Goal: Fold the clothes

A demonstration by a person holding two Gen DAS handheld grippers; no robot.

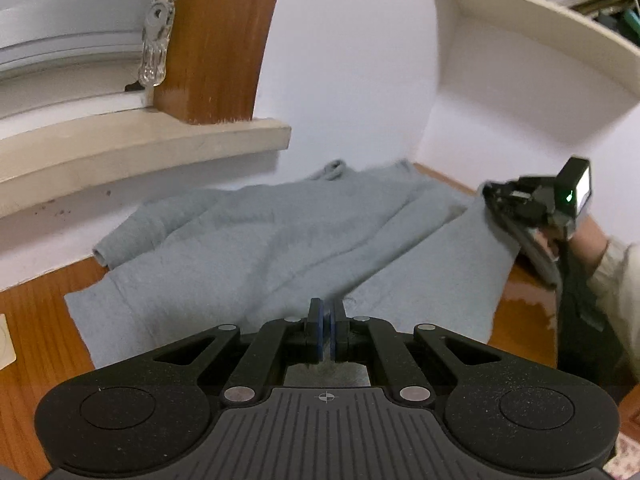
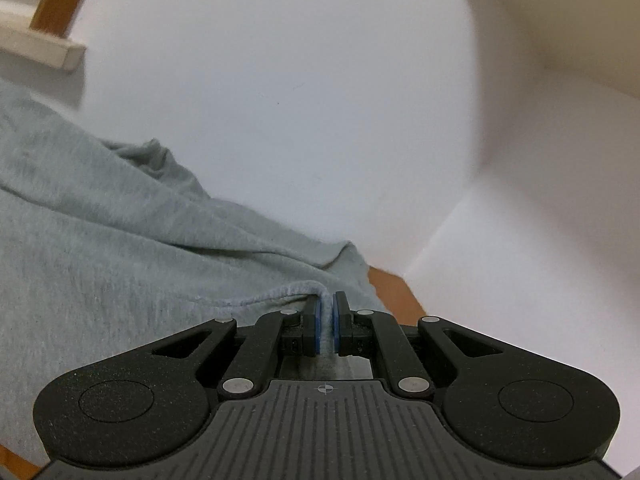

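1. The left gripper (image 1: 327, 316) has its fingers pressed together on the near edge of the grey sweatshirt (image 1: 256, 248), a thin strip of cloth pinched between the blue pads.
2. The right gripper (image 2: 327, 312) is clamped the same way on a hemmed edge of the sweatshirt (image 2: 100, 240), which bends up between its pads; seen from the left, that side is lifted off the wooden table (image 1: 36, 320).
3. The rest lies spread on the table, one sleeve (image 1: 132, 236) reaching toward the wall.
4. To carry the fold well, I judge both held edges should travel level and taut (uneven pull would skew the crease).
5. The window sill (image 1: 160, 148) overhangs the far side and a white shelf (image 1: 520, 48) sits to the right; both limit lifting room.
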